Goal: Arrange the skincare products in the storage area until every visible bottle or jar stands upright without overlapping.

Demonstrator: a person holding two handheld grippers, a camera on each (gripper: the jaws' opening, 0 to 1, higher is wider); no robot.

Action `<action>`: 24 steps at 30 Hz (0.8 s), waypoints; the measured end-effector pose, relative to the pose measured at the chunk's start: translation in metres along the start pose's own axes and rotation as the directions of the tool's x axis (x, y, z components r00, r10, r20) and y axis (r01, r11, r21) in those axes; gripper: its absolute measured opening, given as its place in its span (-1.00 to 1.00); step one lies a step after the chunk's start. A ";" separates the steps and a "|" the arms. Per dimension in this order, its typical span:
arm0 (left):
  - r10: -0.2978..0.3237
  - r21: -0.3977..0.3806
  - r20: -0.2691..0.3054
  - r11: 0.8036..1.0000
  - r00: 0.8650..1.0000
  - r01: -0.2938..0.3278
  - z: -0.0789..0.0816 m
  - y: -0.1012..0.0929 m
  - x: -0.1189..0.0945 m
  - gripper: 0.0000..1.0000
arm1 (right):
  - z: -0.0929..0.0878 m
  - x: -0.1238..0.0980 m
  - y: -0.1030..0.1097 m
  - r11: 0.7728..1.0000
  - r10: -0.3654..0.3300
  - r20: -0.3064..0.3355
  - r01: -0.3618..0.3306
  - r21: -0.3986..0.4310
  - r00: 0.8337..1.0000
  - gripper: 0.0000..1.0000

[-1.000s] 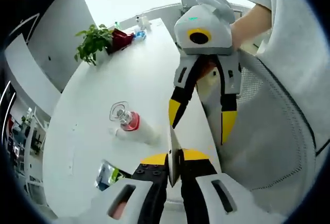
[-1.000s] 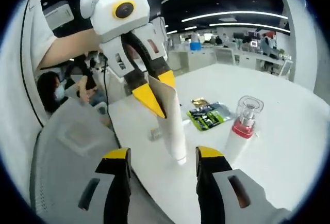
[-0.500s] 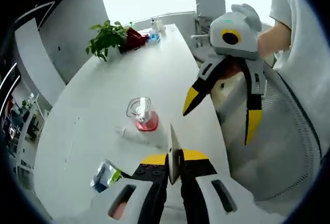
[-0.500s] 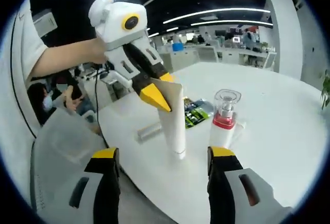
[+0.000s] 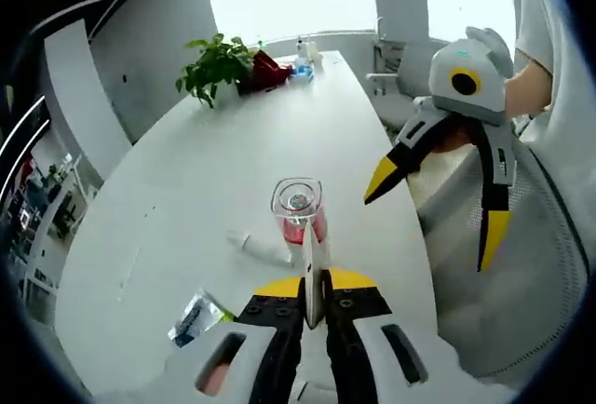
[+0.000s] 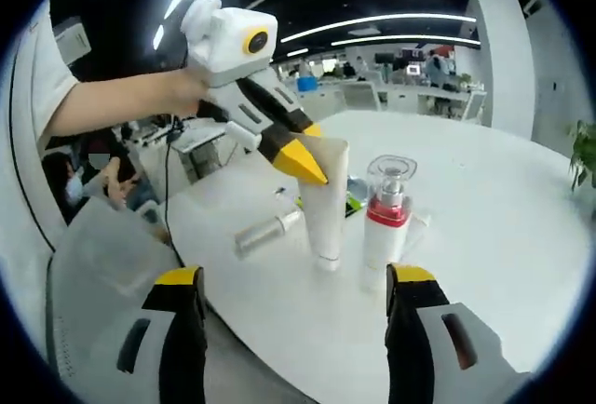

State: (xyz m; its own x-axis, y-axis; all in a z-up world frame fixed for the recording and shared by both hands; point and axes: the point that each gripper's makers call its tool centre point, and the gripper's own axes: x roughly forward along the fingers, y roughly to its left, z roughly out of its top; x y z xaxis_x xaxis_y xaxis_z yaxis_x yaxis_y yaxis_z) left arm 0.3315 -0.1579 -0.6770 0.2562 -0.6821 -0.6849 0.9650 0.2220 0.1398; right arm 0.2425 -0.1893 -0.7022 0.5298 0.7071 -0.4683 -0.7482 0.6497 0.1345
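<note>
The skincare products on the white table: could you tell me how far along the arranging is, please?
Done: the pump bottle with a red collar stands upright on the table. In hand: the left gripper holds the white tube upright beside it. Left: a small bottle lying on its side; the right gripper is open.

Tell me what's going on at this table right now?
A person is tidying skincare items on a white table with two handheld grippers. The left gripper is shut on the top of a white tube, holding it cap-down on the table beside an upright pump bottle with a red collar. The right gripper hangs open off the table edge. A small silver bottle lies on its side, not yet stood up.
</note>
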 end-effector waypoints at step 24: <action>-0.004 -0.030 0.122 1.000 0.992 0.007 0.011 0.009 0.009 -0.76 | -0.001 -0.001 -0.005 1.000 -0.021 0.001 0.021 0.019 1.000 0.71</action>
State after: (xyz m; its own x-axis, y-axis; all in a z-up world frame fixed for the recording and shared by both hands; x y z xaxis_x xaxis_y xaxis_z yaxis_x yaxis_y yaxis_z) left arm 0.3432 -0.1696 -0.6740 0.2576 -0.7631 -0.5927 0.9647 0.2375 0.1135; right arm 0.2450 -0.1932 -0.7034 0.5457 0.6938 -0.4700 -0.7292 0.6695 0.1415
